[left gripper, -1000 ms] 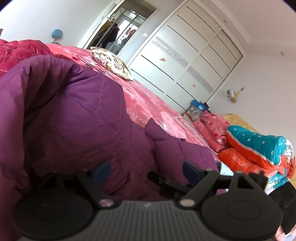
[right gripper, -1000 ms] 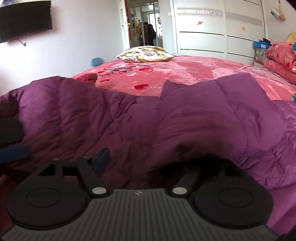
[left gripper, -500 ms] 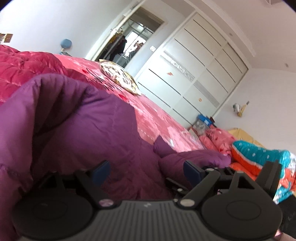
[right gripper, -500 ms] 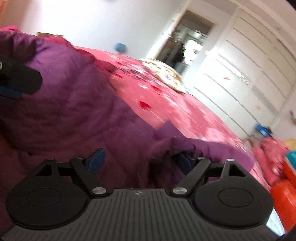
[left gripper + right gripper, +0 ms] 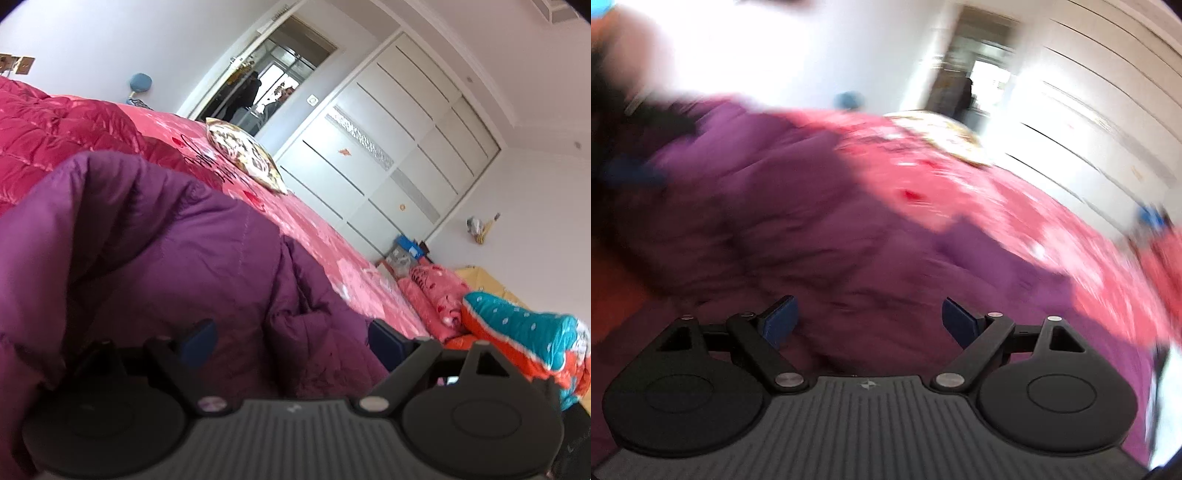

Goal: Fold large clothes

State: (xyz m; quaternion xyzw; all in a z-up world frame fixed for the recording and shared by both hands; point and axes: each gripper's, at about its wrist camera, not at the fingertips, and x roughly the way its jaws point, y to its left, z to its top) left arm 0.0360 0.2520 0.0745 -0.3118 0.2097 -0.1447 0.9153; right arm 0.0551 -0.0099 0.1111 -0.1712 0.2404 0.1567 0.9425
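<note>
Both grippers, mine, jaws apart. Left gripper (image 5: 291, 341): blue pads spread wide, a bulge of the purple down jacket (image 5: 177, 258) lying between them, neither pad visibly pressing it. Right gripper (image 5: 868, 321): pads likewise spread, blurred jacket cloth beyond them, nothing clamped.

Bed (image 5: 317, 236): pink cover with hearts, running from 9 toward 3 o'clock in my left view.
Wardrobe (image 5: 399, 147): white, at 1 o'clock.
Purple down jacket: heaped on the bed, filling 7 to 10 o'clock.
Red quilted coat (image 5: 48, 133): at 10 o'clock, behind the jacket.
Folded blankets (image 5: 517, 332): at 4 o'clock.
Patterned pillow (image 5: 243, 155): on the bed at 12 o'clock.
</note>
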